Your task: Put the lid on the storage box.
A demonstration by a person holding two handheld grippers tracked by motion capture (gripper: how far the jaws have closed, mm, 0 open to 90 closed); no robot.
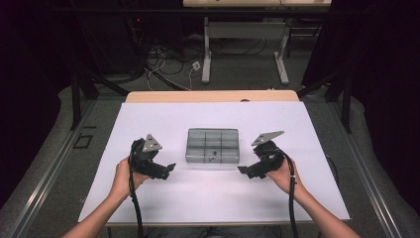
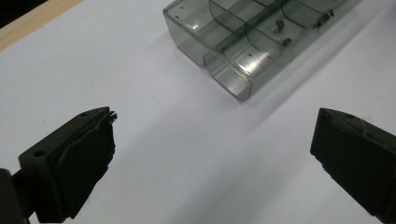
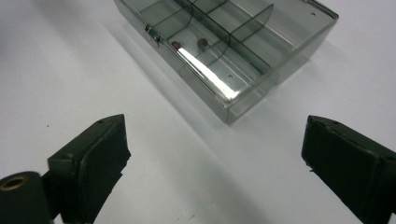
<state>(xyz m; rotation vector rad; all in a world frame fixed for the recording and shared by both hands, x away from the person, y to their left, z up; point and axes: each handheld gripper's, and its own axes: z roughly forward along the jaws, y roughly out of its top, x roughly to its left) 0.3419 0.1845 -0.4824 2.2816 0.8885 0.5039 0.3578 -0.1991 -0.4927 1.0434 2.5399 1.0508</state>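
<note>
A: High view. Where is the box, and how are the grippers set?

B: The clear box (image 1: 212, 146) sits at the centre of the frame on the white sheet (image 1: 163, 116). The left gripper (image 1: 161, 170) is just left of it, the right gripper (image 1: 249, 169) just right. Both are spread wide, nothing between the jaws, clear of the box.

A: Left gripper view?

B: The box is at upper right, lid closed, dividers visible. Two small brown parts (image 2: 283, 32) lie in the middle cells. Judgement: thin hard plastic, light, stiff, smooth and likely to slip or crack under heavy squeeze.

A: Right gripper view?

B: The box fills the upper centre; a small metal latch (image 3: 152, 33) sits on the long side at upper left. Recommended hold: the short end walls, one gripper per end, moderate force, kept level so the contents stay put.
</note>
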